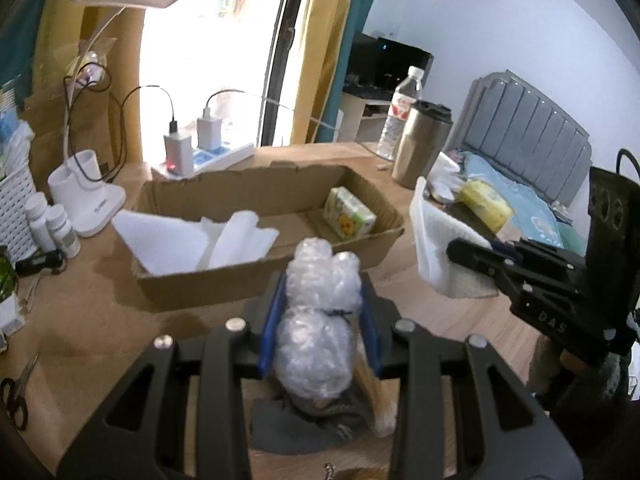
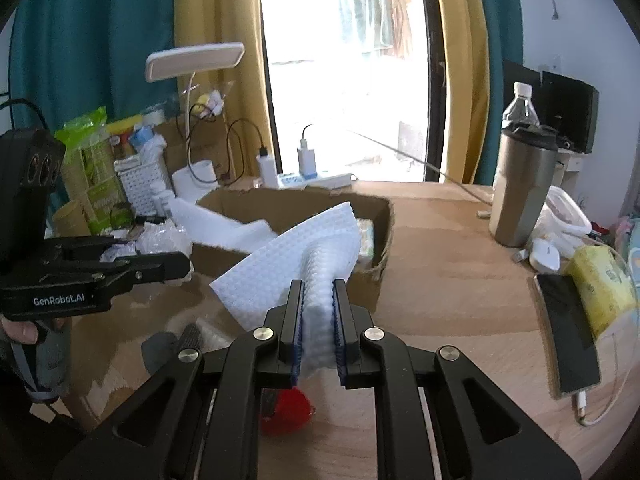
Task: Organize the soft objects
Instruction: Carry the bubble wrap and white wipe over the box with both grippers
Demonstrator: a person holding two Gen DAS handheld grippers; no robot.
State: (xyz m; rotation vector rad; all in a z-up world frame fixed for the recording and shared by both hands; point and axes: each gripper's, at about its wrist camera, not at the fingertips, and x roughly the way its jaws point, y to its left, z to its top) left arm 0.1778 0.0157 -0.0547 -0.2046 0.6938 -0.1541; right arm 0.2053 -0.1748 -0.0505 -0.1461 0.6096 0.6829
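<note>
Clutter lines the left end of the light wooden table [image 1: 100,292]: a white perforated plastic basket [image 1: 14,204], small white bottles [image 1: 48,222], a pair of black-handled scissors [image 1: 16,392] near the front edge, and a white desk lamp [image 1: 92,196] whose flat head reaches high over the corner. Behind it a white power strip [image 1: 212,158] carries two plugged-in chargers in front of the bright window. Next comes the shallow open brown cardboard box [image 1: 256,280], which holds folded sheets of white foam wrap [image 1: 192,240] in its left half and a small green-and-yellow tissue pack [image 1: 350,212] in its right corner. In front of the box, the left tool [image 1: 324,316] pinches a crumpled clear bubble-wrap bundle [image 1: 320,320] between its blue pads; the bundle is raised off the table and bulges above the fingertips, just short of the box's near wall. Farther right, the right tool [image 2: 318,320] is pressed together on a white quilted paper towel [image 2: 304,256], which fans up from the pads and hangs in the air near the box's right end. Beyond that stand a grey steel tumbler with a black lid [image 2: 520,188] and a clear plastic water bottle [image 2: 520,108], while a black smartphone [image 2: 568,336] on a white cable and a yellow tissue pack [image 2: 600,284] lie near the table's right edge.
</note>
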